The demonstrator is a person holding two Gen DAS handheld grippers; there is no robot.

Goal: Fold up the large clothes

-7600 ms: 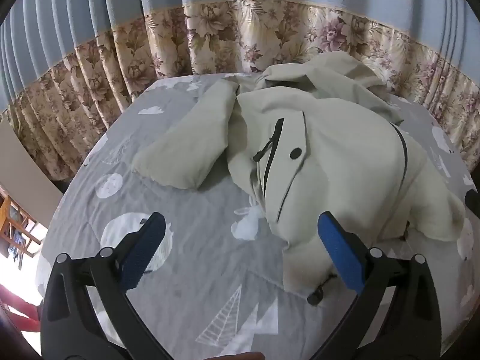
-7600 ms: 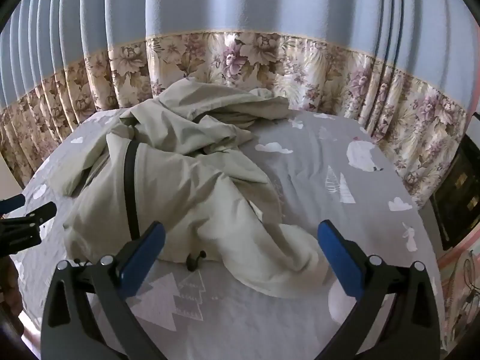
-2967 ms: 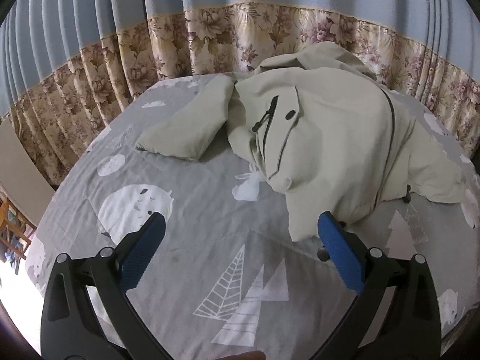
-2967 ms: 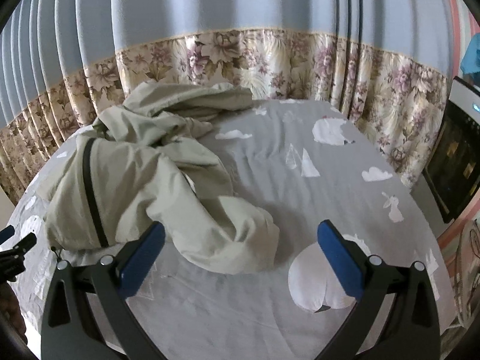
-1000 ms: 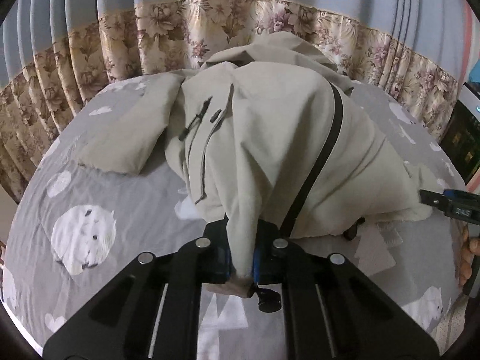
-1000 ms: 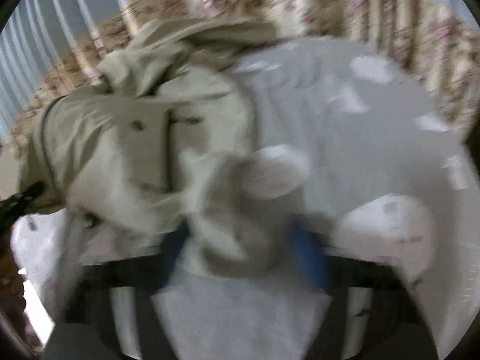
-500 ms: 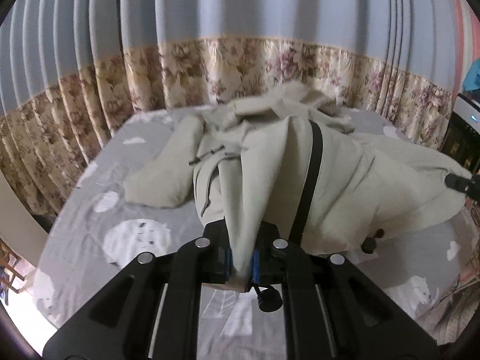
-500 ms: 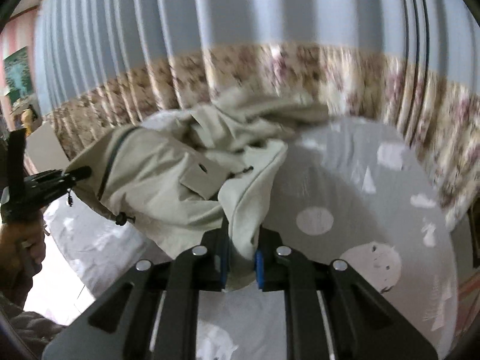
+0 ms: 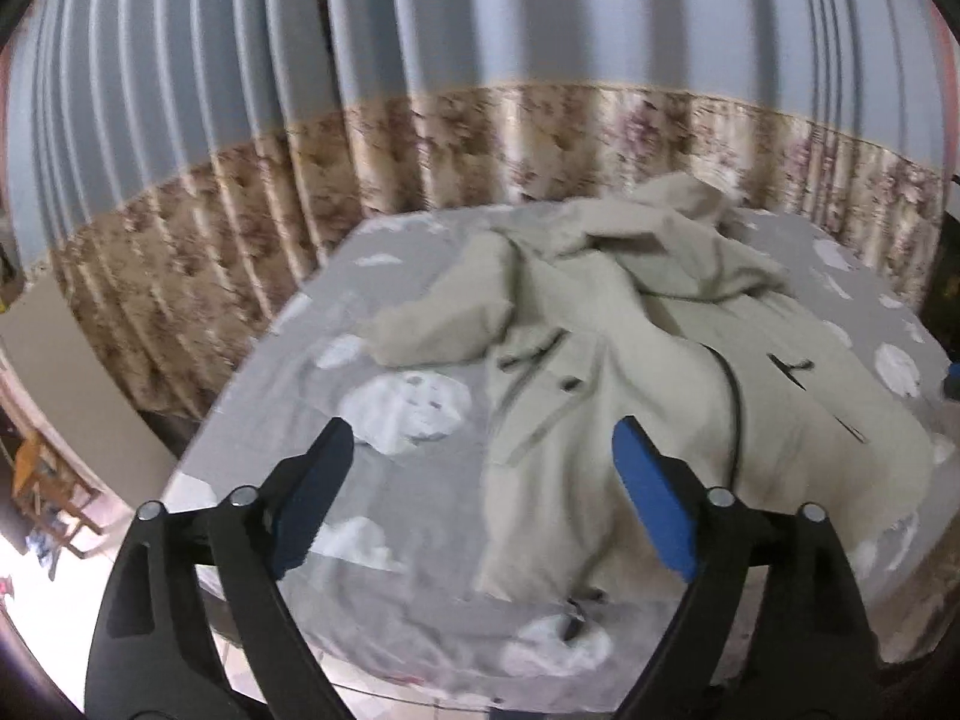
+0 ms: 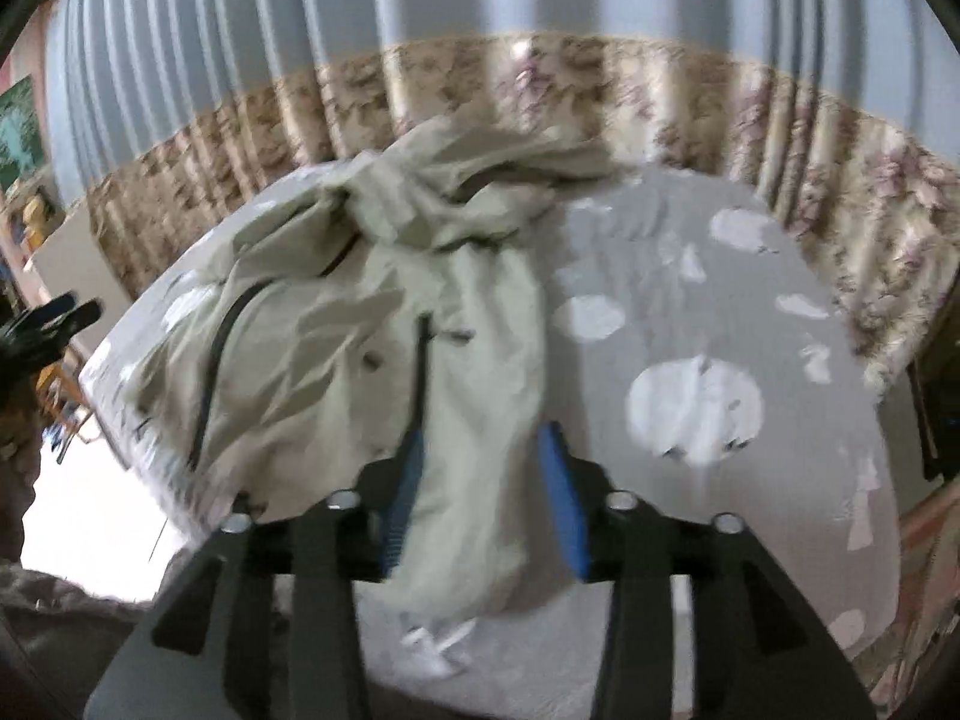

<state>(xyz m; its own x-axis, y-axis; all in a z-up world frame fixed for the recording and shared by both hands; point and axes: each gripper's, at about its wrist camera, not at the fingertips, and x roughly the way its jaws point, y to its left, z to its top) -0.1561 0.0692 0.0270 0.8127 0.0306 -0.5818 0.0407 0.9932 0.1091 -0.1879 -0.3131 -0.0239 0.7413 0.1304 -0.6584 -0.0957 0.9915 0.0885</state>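
Beige zip jacket [image 9: 648,396] lay lengthwise, running away from both tongs on the grey patterned bed [image 9: 288,360].
Left tongs [image 9: 474,498] were opening, empty; right tongs [image 10: 480,492] were opening with the hem between them, so nearer.

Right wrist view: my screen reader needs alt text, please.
A beige jacket lies rumpled on a grey patterned bedsheet, its hem between the opening blue-padded right gripper. Floral-bordered blue curtains hang behind.

The jacket [image 9: 630,360] lies on the bed [image 9: 300,396], before the curtain [image 9: 420,138].
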